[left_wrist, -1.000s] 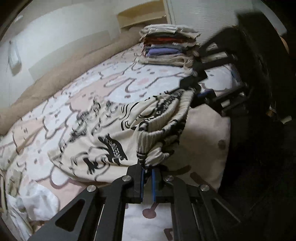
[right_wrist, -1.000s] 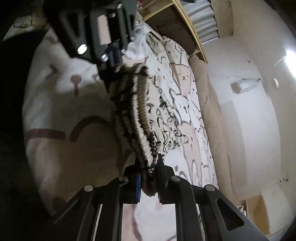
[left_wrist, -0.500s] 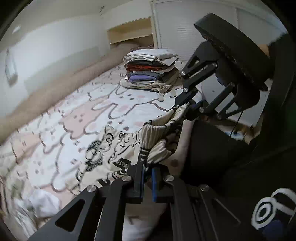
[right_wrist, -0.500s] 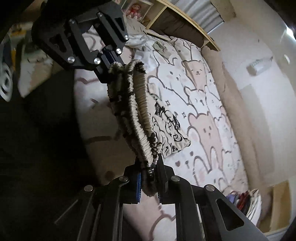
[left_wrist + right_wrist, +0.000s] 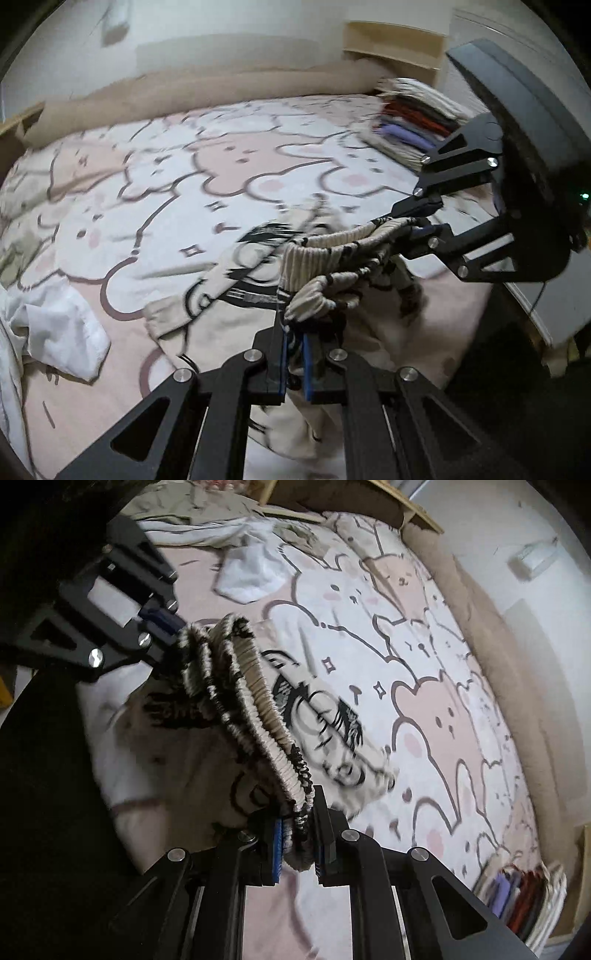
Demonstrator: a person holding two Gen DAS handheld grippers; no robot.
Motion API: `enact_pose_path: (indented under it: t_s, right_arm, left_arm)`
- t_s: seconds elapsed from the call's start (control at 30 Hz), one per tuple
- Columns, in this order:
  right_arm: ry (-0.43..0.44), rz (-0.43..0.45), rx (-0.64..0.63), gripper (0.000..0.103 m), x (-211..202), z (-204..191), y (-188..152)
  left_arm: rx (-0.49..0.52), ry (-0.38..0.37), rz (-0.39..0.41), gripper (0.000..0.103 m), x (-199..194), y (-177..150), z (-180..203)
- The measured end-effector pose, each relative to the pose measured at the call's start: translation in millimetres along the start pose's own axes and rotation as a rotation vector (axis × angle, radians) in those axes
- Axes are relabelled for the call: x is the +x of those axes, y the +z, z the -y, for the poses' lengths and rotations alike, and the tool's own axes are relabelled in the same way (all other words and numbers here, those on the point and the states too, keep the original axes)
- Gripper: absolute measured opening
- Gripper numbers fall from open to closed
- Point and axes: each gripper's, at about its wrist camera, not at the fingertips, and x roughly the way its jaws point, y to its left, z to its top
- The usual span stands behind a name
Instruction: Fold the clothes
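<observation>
Left wrist: both tongs [image 5: 294, 363] [image 5: 298, 843] (angled down) pinch the waistband [image 5: 332, 243].

Bed covered by a pink-and-white sheet printed with cartoon bears and rabbits [image 5: 236, 162]. Long beige plush bolster [image 5: 207, 88] lies along its far edge, against a plain white wall [image 5: 236, 33]. Light wooden shelf unit [image 5: 395, 44] stands in the corner. White wall-mounted fixture [image 5: 532, 555], blurred. Lighting dim.
</observation>
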Motion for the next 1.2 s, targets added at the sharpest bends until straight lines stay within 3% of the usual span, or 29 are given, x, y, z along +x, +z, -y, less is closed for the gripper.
enact_pose_path:
  t_s: [0.17, 0.47, 0.57, 0.63, 0.67, 0.8, 0.93, 1.03, 1.2]
  right_arm:
    - [0.014, -0.034, -0.016, 0.013, 44, 19, 27]
    - [0.175, -0.139, 0.107, 0.015, 105, 51, 47]
    - [0.174, -0.139, 0.157, 0.033, 116, 61, 47]
    - [0.161, -0.124, 0.201, 0.064, 120, 71, 44]
    - [0.156, -0.112, 0.235, 0.067, 119, 77, 42]
    - [0.154, -0.065, 0.417, 0.067, 107, 108, 26]
    - [0.278, 0.057, 0.641, 0.067, 70, 118, -15]
    - [0.329, 0.113, 0.738, 0.067, 48, 100, -50]
    - [0.333, 0.137, 0.804, 0.067, 36, 50, -94]
  left_arm:
    - [-0.044, 0.006, -0.045, 0.007, 30, 6, -34]
    - [-0.155, -0.028, -0.103, 0.008, 74, 1, -76]
    - [-0.192, -0.050, -0.119, 0.009, 84, -3, -86]
    - [-0.216, -0.066, -0.127, 0.010, 87, -7, -91]
    - [-0.235, -0.078, -0.129, 0.011, 88, -10, -94]
    - [-0.309, -0.126, -0.105, 0.016, 83, -13, -104]
    - [-0.396, -0.180, -0.066, 0.055, 68, -14, -114]
    - [-0.420, -0.195, -0.041, 0.057, 46, -18, -117]
    - [-0.405, -0.142, -0.032, 0.058, 9, -39, -100]
